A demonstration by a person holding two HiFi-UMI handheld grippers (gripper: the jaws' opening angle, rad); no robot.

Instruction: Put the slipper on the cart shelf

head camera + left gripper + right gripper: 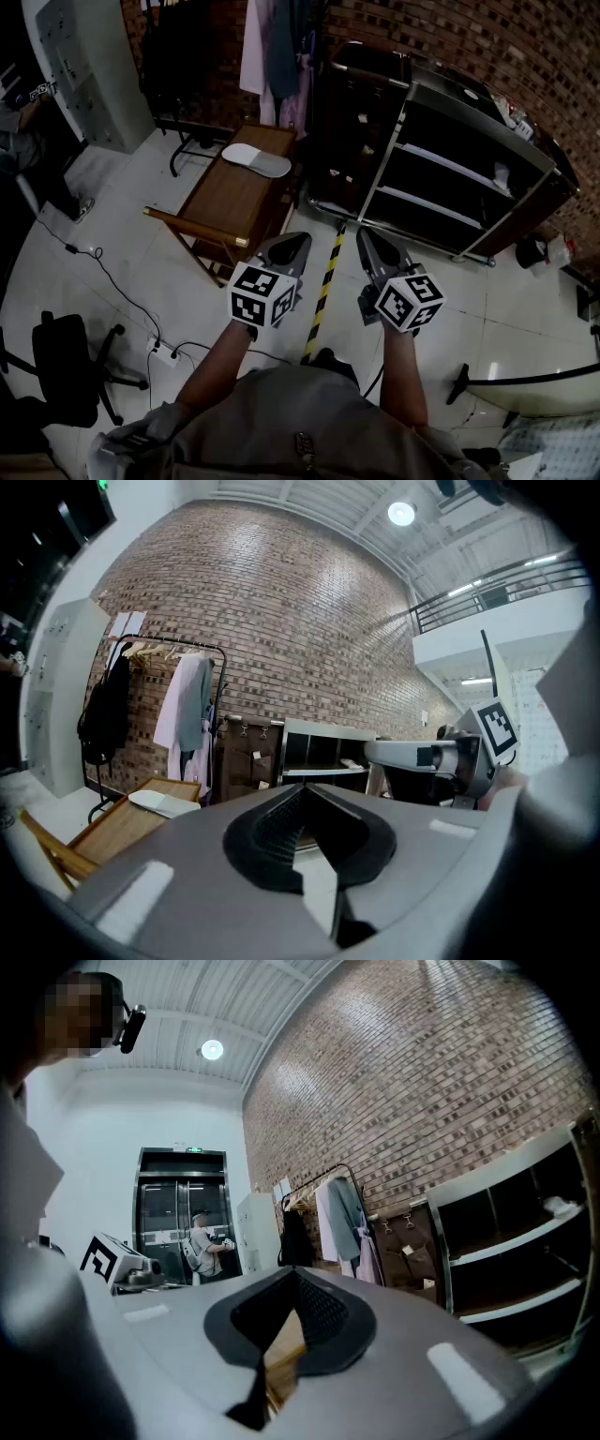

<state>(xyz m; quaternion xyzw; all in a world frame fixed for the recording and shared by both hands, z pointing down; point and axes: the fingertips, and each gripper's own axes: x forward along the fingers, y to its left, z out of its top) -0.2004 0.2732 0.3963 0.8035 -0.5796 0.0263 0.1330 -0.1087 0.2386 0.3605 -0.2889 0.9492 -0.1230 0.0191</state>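
A pale grey slipper lies on the far end of a low wooden table, and the left gripper view also has this slipper at its lower left. The metal cart with open shelves stands to the right of the table, against the brick wall. My left gripper and right gripper are held side by side close to my body, short of the table and the cart. Both are shut with nothing in them. The left gripper points toward the cart shelves, and the right gripper has the shelves on its right.
A clothes rack with hanging garments stands behind the table. A dark cabinet sits between table and cart. Yellow-black tape runs along the floor between my grippers. An office chair and a power strip are at the lower left.
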